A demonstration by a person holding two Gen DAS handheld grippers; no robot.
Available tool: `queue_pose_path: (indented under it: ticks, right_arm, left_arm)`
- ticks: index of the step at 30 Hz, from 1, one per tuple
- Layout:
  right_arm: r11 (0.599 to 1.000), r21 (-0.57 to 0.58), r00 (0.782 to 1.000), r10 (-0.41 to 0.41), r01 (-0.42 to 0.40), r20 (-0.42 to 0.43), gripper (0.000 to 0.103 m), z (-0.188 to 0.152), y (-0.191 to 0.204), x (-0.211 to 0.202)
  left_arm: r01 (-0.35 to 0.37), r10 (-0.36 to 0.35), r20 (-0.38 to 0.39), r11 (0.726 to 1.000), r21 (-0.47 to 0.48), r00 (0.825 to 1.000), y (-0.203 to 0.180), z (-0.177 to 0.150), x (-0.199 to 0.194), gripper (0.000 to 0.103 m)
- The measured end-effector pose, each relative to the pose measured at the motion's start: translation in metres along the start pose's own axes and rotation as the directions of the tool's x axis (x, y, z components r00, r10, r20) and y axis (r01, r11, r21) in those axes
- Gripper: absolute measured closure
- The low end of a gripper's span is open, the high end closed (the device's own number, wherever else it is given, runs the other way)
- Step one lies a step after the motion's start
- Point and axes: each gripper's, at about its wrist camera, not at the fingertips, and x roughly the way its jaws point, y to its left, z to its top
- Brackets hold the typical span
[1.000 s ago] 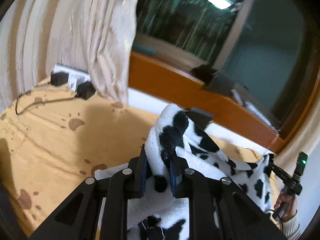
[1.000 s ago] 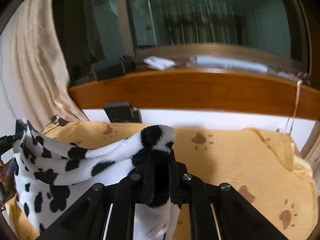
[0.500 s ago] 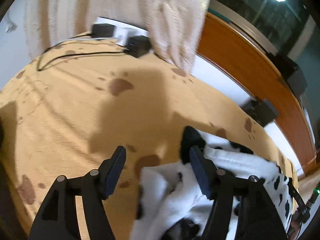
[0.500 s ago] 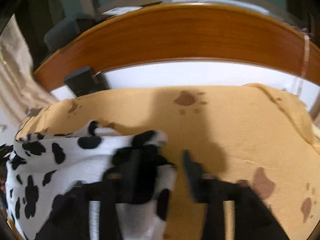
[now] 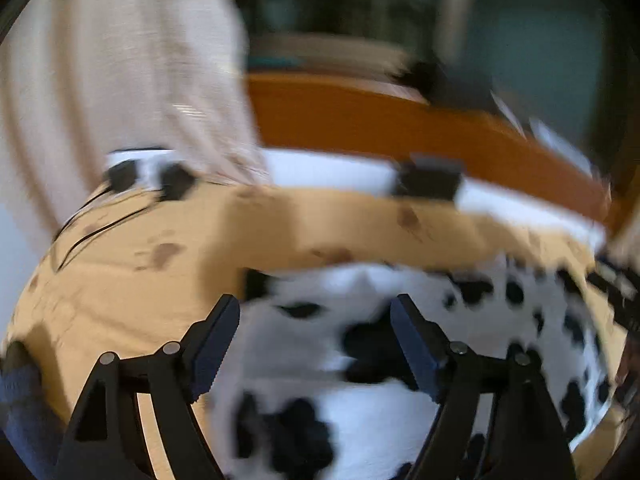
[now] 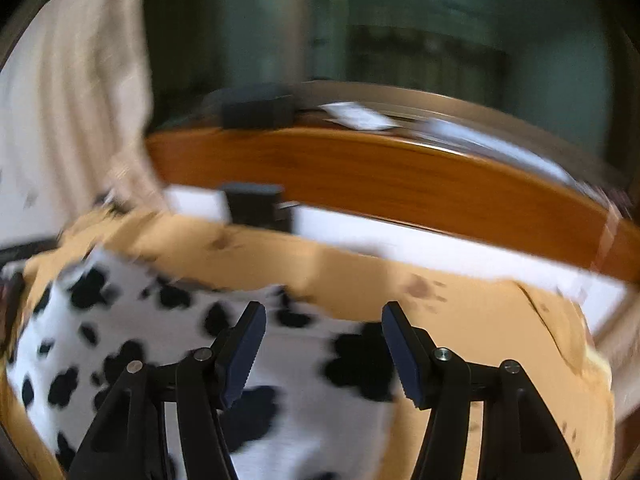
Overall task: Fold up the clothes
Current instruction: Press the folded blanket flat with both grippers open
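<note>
Both wrist cameras look forward and downward, close over the bed (image 5: 120, 300); both views share the spotted garment (image 6: 160, 332) and wooden headboard (image 6: 360, 176).

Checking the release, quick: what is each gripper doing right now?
Left gripper: open, just widened, cow-print garment lying loose beneath.
Right gripper: open, holding nothing.

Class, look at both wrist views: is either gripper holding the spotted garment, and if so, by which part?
Nothing is held. The left gripper and right gripper have just been opening; their jaws stand apart above the spotted garment, which lies on the bedspread.
</note>
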Motion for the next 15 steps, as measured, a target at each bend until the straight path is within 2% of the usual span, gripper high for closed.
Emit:
queue_pose_path:
  ticks: [3, 6, 7, 9, 13, 15]
  right_arm:
    - [0.994, -0.105, 0.998, 0.037, -0.043, -0.059, 0.040, 0.002, 0.033, 0.021]
    - [0.993, -0.094, 0.982, 0.048, -0.066, -0.185, 0.040, -0.007, 0.035, 0.060]
    - [0.994, -0.086, 0.971, 0.051, -0.073, -0.232, 0.040, -0.011, 0.033, 0.074]
    - [0.993, -0.065, 0.942, 0.076, -0.103, -0.327, 0.035, -0.025, 0.023, 0.099]
    - [0.991, -0.020, 0.944, 0.122, -0.135, -0.306, 0.034, -0.027, 0.013, 0.099]
    - [0.992, -0.058, 0.948, 0.087, -0.110, -0.307, 0.033, -0.026, 0.019, 0.098]
  left_arm:
    - [-0.074, 0.082, -0.088, 0.992, 0.098, 0.993, -0.024, -0.002, 0.037, 0.021]
    - [-0.095, 0.106, -0.199, 0.993, 0.064, 0.974, -0.010, -0.009, 0.076, 0.017]
    - [-0.075, 0.079, -0.209, 0.997, 0.028, 0.975, -0.002, -0.012, 0.081, 0.013]
    - [-0.035, 0.024, -0.191, 0.998, -0.052, 0.981, 0.017, -0.013, 0.081, 0.013]
    - [-0.045, 0.035, -0.190, 0.998, -0.048, 0.981, 0.022, -0.012, 0.084, 0.013]
    - [-0.064, 0.056, -0.197, 0.997, -0.034, 0.979, 0.020, -0.011, 0.086, 0.013]
